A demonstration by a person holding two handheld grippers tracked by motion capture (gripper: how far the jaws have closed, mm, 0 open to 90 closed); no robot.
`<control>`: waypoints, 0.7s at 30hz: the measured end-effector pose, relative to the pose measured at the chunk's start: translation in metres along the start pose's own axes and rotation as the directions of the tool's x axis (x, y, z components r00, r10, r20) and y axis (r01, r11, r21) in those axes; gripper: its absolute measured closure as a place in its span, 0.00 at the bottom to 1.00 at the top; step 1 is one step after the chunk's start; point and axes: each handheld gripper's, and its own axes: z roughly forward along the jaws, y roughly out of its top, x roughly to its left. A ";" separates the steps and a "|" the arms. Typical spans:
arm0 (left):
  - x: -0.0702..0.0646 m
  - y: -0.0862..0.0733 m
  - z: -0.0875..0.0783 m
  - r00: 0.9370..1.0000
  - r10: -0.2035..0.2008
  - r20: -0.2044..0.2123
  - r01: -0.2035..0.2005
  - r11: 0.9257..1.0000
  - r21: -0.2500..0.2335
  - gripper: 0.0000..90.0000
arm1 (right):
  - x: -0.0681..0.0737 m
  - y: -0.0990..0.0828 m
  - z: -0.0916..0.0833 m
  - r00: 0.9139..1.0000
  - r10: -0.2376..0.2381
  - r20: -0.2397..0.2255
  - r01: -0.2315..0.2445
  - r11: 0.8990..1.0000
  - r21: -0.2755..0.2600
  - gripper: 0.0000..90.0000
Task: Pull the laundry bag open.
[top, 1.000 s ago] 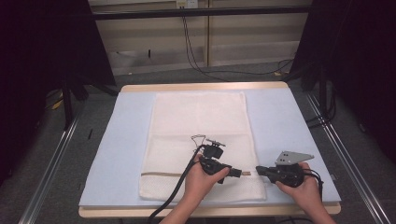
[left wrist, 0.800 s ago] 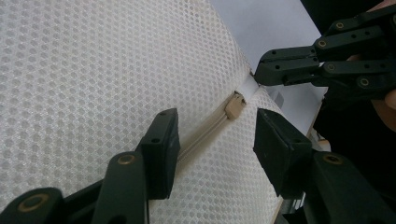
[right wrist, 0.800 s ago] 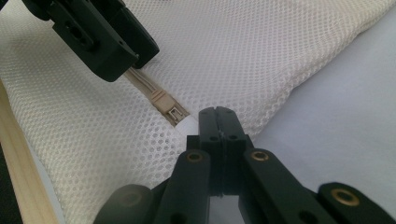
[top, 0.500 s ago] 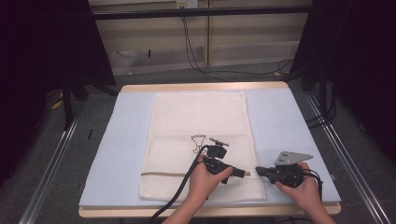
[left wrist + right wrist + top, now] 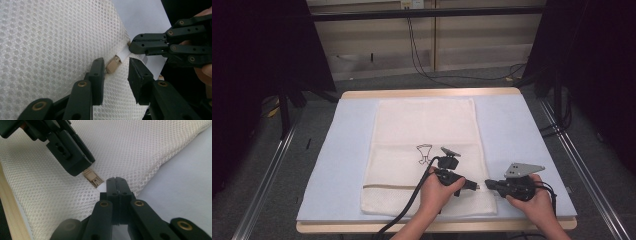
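Note:
A cream mesh bag lies flat on the pale blue mat. Its beige zipper slider sits at the bag's near right edge, between the apart jaws of my left gripper, which is open. Whether a jaw touches the slider is unclear. A white tab sticks out just past the slider. My right gripper is shut on that tab, facing the left gripper tip to tip. In the high view the right gripper lies at the bag's corner.
A brown zipper line crosses the bag's near end. A small black outline mark sits mid-bag. The table's wooden edge runs close behind both hands. Cables lie on the floor beyond the table.
My left gripper has slid a little to the right, closing in on the right gripper. The right gripper has stayed put at the bag's corner.

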 end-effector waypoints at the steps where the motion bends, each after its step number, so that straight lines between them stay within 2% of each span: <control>1: 0.000 0.000 0.001 1.000 -0.002 0.000 0.002 1.000 0.002 0.74 | 0.000 0.000 0.000 1.000 0.000 0.000 0.000 1.000 0.001 1.00; 2: 0.000 0.000 0.002 1.000 0.000 0.008 0.000 1.000 0.011 0.74 | 0.000 0.000 0.001 1.000 -0.004 -0.001 0.004 1.000 0.001 1.00; 3: -0.002 0.000 0.004 1.000 -0.011 -0.018 0.011 1.000 -0.008 0.74 | 0.000 0.000 0.001 1.000 0.001 0.001 -0.001 1.000 0.003 1.00; 4: -0.002 0.000 0.004 1.000 -0.011 -0.018 0.011 1.000 -0.008 0.74 | 0.000 0.000 0.001 1.000 0.001 0.001 -0.001 1.000 0.003 1.00; 6: -0.001 0.001 0.004 1.000 -0.014 -0.010 0.014 1.000 0.009 0.75 | 0.000 -0.001 0.001 1.000 0.003 -0.004 -0.003 1.000 0.003 1.00; 12: -0.004 0.004 0.007 0.999 -0.008 -0.036 0.009 1.000 0.029 0.77 | -0.001 -0.001 0.002 1.000 0.006 -0.005 -0.006 1.000 0.003 1.00; 15: -0.003 0.005 0.009 0.999 -0.018 -0.031 0.019 0.999 0.032 0.84 | 0.000 -0.002 0.002 1.000 0.008 -0.009 -0.008 1.000 0.009 1.00; 16: -0.004 0.005 0.011 0.999 -0.033 -0.034 0.034 0.999 0.025 0.86 | -0.001 -0.002 0.002 1.000 0.009 -0.013 -0.009 1.000 0.010 1.00; 20: -0.005 0.004 0.013 0.999 -0.031 -0.022 0.032 0.999 0.025 0.91 | 0.000 -0.002 0.004 1.000 0.004 -0.016 -0.004 1.000 0.015 1.00; 21: -0.004 0.005 0.013 0.999 -0.021 -0.041 0.022 0.999 0.029 0.92 | 0.001 -0.002 0.004 1.000 0.003 -0.018 -0.003 1.000 0.017 1.00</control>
